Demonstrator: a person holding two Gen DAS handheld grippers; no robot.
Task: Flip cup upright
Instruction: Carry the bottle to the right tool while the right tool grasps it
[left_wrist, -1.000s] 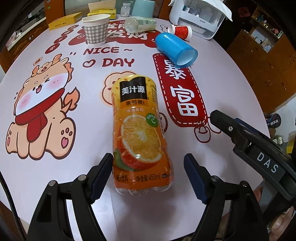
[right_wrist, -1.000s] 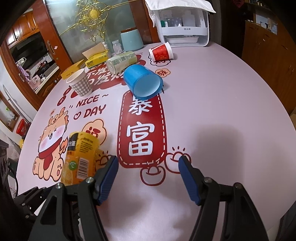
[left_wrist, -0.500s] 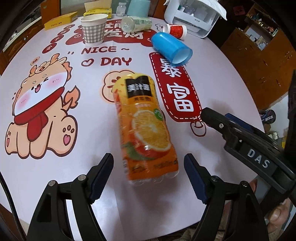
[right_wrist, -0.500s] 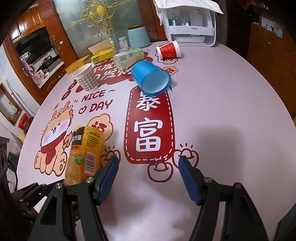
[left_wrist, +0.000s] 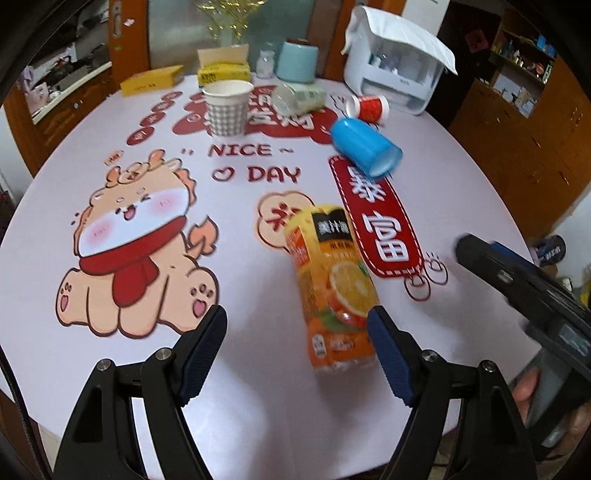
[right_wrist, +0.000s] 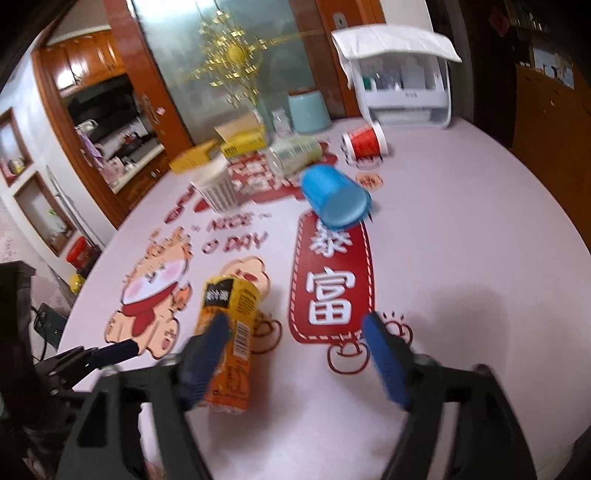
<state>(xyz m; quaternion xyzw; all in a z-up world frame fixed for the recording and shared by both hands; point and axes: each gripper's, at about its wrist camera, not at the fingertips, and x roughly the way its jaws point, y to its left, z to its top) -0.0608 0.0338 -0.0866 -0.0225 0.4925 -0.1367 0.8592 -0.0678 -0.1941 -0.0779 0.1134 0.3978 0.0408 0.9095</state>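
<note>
An orange juice-label cup (left_wrist: 334, 291) stands upright on the round table, also in the right wrist view (right_wrist: 227, 339). My left gripper (left_wrist: 297, 345) is open and empty; the cup stands in front of its right finger (left_wrist: 388, 354). My right gripper (right_wrist: 295, 354) is open and empty, with the cup behind its left finger (right_wrist: 203, 362). A blue cup (left_wrist: 365, 147) lies on its side farther back, its mouth toward me, also seen in the right wrist view (right_wrist: 336, 199). The right gripper's body (left_wrist: 528, 291) shows at the right of the left wrist view.
A checked paper cup (left_wrist: 225, 107) stands upright at the back. A clear cup (left_wrist: 297, 98) and a red cup (left_wrist: 367, 107) lie on their sides. Yellow boxes (left_wrist: 151, 79), a teal canister (left_wrist: 297, 61) and a white appliance (left_wrist: 397, 68) line the far edge.
Both grippers have pulled back and tilted up, so more of the far table and room shows. The orange cup stays upright and now stands off to the right of the left jaws.
</note>
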